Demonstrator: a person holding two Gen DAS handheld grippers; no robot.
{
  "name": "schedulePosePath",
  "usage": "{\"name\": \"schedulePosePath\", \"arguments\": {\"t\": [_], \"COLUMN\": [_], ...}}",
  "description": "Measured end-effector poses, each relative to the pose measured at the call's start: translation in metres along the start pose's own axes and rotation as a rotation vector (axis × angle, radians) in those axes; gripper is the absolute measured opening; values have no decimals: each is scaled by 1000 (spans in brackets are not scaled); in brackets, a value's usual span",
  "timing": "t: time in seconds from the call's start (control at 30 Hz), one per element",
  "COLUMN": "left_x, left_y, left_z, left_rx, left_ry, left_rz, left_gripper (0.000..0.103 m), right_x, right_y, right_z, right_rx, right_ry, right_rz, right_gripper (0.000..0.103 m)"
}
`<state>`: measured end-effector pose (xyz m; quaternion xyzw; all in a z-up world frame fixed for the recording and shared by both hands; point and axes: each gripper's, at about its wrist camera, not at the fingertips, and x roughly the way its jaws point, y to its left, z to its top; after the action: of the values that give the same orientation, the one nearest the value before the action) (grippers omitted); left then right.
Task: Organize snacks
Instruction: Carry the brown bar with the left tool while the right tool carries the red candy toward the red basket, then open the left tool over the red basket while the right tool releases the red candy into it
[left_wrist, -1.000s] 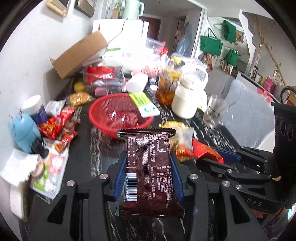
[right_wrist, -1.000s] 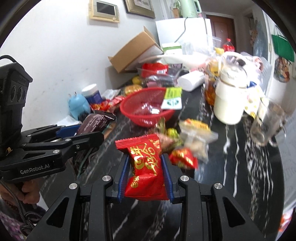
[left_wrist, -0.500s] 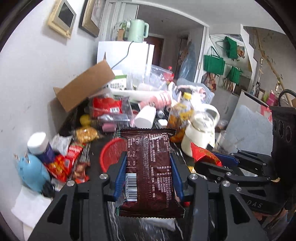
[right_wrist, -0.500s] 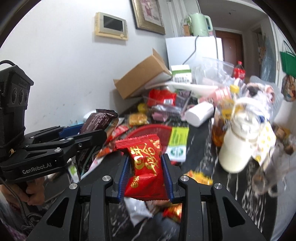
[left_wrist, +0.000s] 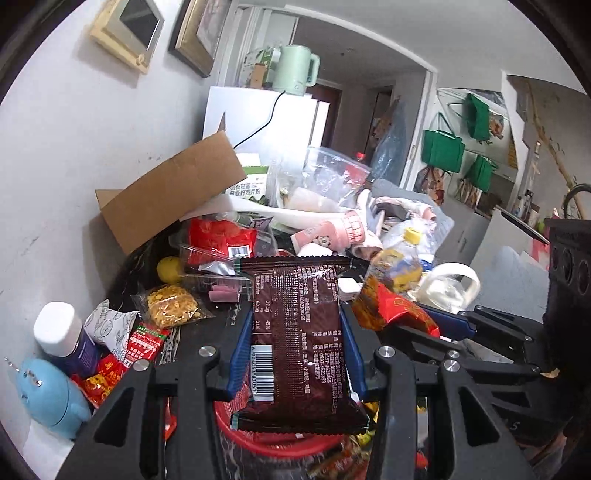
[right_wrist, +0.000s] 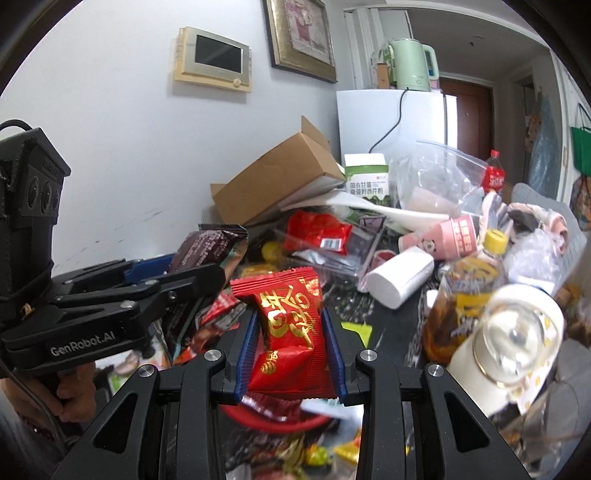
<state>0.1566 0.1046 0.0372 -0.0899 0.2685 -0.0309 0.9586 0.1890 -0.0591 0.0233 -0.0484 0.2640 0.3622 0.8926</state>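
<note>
Clutter covers most of the dark tabletop (left_wrist: 207, 332), so the sorting looks barely begun: loose packets lie along the wall side and bottles crowd the far side. Room to move is tight, the clearest drop spot being the red basket (left_wrist: 280, 445) directly beneath both tools. The left gripper (left_wrist: 295, 354) is clamped on a brown snack bar (left_wrist: 299, 339); the right gripper (right_wrist: 291, 354) pinches a red candy packet (right_wrist: 290, 325), both poised above the basket rim, neither released yet
</note>
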Motion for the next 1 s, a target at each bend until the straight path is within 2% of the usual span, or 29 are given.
{"name": "schedulePosePath", "arguments": {"t": [0.37, 0.77, 1.0], "left_x": [56, 97, 114], "left_y": [30, 39, 40], "left_z": [-4, -26, -34], "left_rx": [-38, -19, -7], "left_ry": [93, 222, 287], "left_rz": [56, 96, 110], "left_gripper": [43, 43, 43], "right_x": [55, 104, 116], "right_y": [-17, -27, -28], "right_z": [11, -13, -20], "right_rx": [27, 48, 46], "right_ry": [55, 171, 215], "right_rz": [-5, 0, -14], "right_gripper": [34, 34, 34]}}
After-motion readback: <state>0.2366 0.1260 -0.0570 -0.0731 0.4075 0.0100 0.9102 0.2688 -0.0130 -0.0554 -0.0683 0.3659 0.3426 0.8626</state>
